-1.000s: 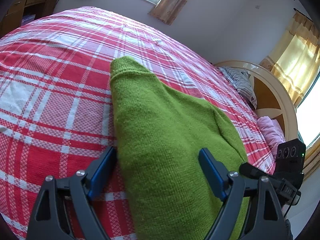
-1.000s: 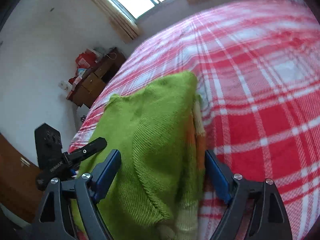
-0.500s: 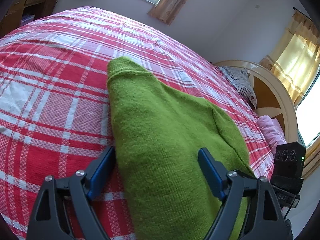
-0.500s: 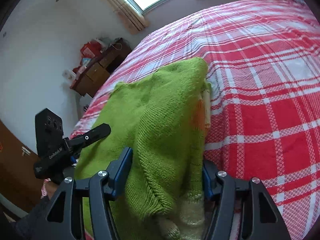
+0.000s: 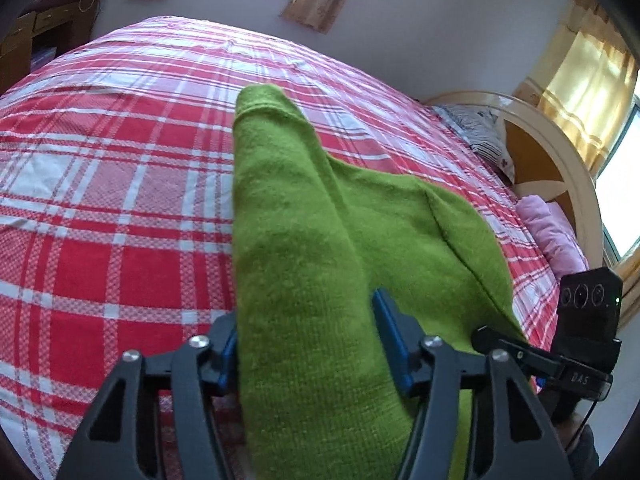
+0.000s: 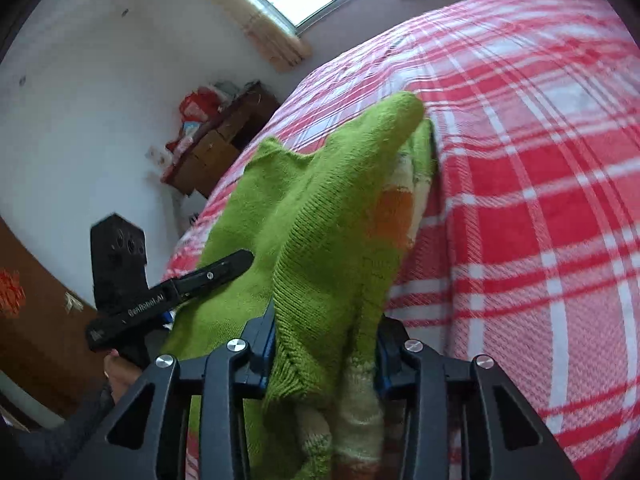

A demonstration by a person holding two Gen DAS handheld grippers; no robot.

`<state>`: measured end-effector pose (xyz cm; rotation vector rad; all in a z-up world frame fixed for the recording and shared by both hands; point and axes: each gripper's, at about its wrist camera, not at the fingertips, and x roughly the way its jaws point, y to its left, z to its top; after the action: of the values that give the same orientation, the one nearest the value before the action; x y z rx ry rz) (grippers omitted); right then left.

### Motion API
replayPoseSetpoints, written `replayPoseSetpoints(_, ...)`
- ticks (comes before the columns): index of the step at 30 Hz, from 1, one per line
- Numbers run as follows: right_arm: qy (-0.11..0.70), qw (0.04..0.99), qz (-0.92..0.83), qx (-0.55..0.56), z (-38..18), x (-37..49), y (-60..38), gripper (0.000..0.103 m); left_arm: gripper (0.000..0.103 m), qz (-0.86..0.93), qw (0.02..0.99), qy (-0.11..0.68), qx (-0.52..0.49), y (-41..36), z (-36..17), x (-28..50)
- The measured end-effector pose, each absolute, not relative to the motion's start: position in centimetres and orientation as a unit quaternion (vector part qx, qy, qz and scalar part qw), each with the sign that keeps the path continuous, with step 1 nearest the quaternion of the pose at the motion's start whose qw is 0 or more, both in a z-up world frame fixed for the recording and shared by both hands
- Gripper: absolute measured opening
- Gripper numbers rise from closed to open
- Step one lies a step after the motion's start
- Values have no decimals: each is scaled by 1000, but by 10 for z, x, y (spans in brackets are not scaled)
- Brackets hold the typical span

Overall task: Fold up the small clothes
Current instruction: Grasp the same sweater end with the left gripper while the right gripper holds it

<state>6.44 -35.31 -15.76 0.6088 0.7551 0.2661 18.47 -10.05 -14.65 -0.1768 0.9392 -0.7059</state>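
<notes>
A green knit sweater [image 5: 304, 216] lies on the bed, pulled up into a ridge at its near edge. In the left wrist view my left gripper [image 5: 308, 340] has that fold filling the gap between its blue pads, and its jaws are closing on it. The right wrist view shows the sweater [image 6: 320, 208] with orange and cream knit along its right side. My right gripper [image 6: 324, 340] is closing on the bunched hem, and the cloth is squeezed between its pads. Each view catches the other gripper's finger [image 5: 504, 350] [image 6: 216, 270] resting against the sweater.
The bed's red and white plaid cover [image 5: 120, 200] spreads far and left of the sweater. A rounded headboard [image 5: 560, 168], a striped pillow [image 5: 476, 128] and a pink pillow [image 5: 556, 236] sit at the right. A wooden dresser [image 6: 216, 148] stands by the wall. A person's hand [image 6: 120, 376] holds the left gripper.
Both grippers' jaws have narrowed from wide open onto the sweater. The cloth between them has bunched up into a raised ridge. Both grippers have pushed in a little closer.
</notes>
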Motion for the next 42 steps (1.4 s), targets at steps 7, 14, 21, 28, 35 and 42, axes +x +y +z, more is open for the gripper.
replayPoseSetpoints(7, 362, 873, 100, 310, -154, 85, -366, 59, 96, -389, 796, 459, -59, -115, -146, 198)
replayPoseSetpoints(14, 393, 880, 115, 240, -150, 120, -349, 58, 88, -413, 783, 457, -86, -110, -148, 202)
replayPoseSetpoints(21, 391, 883, 102, 239, -138, 109, -333, 37, 47, -377, 786, 476, -115, -94, -144, 187)
replayPoseSetpoints(28, 420, 856, 150, 262, -111, 21, -322, 37, 46, -393, 736, 540, -112, -65, -127, 89)
replayPoseSetpoints(35, 453, 846, 142, 243, -128, -70, -313, 38, 62, -373, 752, 540, -58, -72, -140, 25)
replayPoseSetpoints(42, 372, 866, 108, 318, -155, -86, -323, 43, 80, -339, 789, 512, -4, -100, -137, 20)
